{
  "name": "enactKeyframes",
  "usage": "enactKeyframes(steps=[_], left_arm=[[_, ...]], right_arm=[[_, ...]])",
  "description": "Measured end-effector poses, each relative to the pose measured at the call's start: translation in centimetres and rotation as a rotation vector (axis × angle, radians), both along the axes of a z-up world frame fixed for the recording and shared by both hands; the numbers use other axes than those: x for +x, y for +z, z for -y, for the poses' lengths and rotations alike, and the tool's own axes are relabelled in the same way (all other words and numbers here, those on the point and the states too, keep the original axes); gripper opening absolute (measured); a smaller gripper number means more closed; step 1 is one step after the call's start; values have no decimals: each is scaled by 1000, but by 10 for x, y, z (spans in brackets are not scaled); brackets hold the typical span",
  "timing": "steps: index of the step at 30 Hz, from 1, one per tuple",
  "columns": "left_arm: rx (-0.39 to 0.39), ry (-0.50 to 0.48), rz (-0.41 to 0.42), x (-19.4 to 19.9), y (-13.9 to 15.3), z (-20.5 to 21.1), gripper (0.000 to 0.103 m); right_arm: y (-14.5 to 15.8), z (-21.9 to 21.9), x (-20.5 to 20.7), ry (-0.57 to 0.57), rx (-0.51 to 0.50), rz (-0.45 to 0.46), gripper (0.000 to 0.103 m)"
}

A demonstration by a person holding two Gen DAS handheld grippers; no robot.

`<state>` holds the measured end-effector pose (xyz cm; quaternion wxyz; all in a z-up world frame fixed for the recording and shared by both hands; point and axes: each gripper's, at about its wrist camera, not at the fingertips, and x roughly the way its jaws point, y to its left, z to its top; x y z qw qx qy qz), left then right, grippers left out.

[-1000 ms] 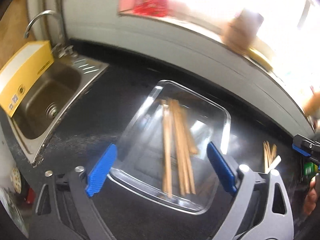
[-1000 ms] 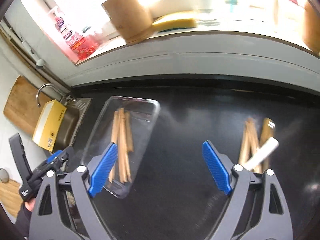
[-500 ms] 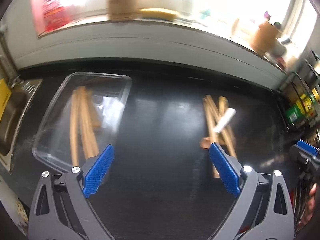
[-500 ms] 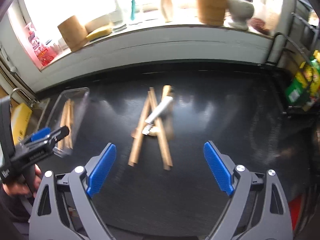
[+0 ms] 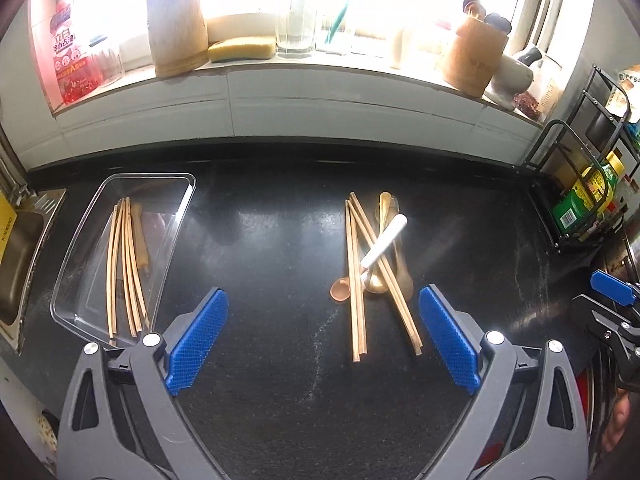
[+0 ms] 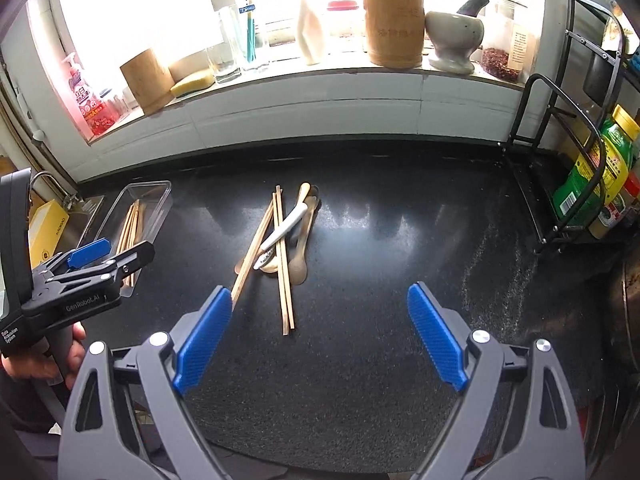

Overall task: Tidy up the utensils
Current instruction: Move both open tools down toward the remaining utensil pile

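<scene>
A pile of utensils lies on the black counter: wooden chopsticks (image 5: 356, 280) (image 6: 285, 264), wooden spoons (image 5: 341, 291) (image 6: 301, 240) and a white-handled spoon (image 5: 383, 242) (image 6: 285, 226) across them. A clear plastic tray (image 5: 182, 216) (image 6: 160, 208) to the left holds several chopsticks (image 5: 124, 264). My left gripper (image 5: 323, 340) hovers open above the counter, the pile just ahead of its right finger. My right gripper (image 6: 319, 338) is open too, nothing between its pads, the pile ahead of its left finger. In the right wrist view the left gripper (image 6: 96, 258) shows at the left, held by a hand.
A steel sink (image 5: 16, 248) with a yellow box (image 6: 50, 228) lies beyond the tray on the left. A black wire rack (image 6: 560, 152) with bottles stands at the right. The windowsill holds wooden holders (image 6: 394, 26), a sponge (image 5: 242, 48), jars and a mortar (image 6: 454, 36).
Both grippers have swung rightward from over the tray to the loose pile of utensils, which now sits ahead of them. Both stayed open and empty.
</scene>
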<state>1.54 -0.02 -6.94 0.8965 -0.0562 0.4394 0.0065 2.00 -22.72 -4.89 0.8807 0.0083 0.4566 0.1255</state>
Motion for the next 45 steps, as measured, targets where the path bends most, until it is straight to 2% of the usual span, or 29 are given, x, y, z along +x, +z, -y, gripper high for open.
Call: enactKeyframes(steps=[10, 19, 25, 32, 36, 41, 45], left_arm=[[23, -18, -26, 11, -12, 3, 94], [50, -69, -76, 42, -39, 4, 94], [57, -87, -124, 75, -66, -2, 94], [50, -147, -206, 120, -112, -6, 94], [45, -176, -245, 137, -131, -6, 94], [20, -185, -292, 156, -150, -8, 94], [-14, -173, -294, 168, -156, -14, 94]], right_arm=[[-5, -1, 10, 7, 1, -12, 86], [-20, -8, 36, 8, -4, -41, 86], [-49, -15, 73, 21, -22, -79, 86], [-97, -29, 119, 42, -46, -181, 86], [-113, -32, 137, 39, -42, -224, 86], [-130, -36, 158, 45, -46, -269, 86], [-142, -41, 168, 53, -58, -293, 86]])
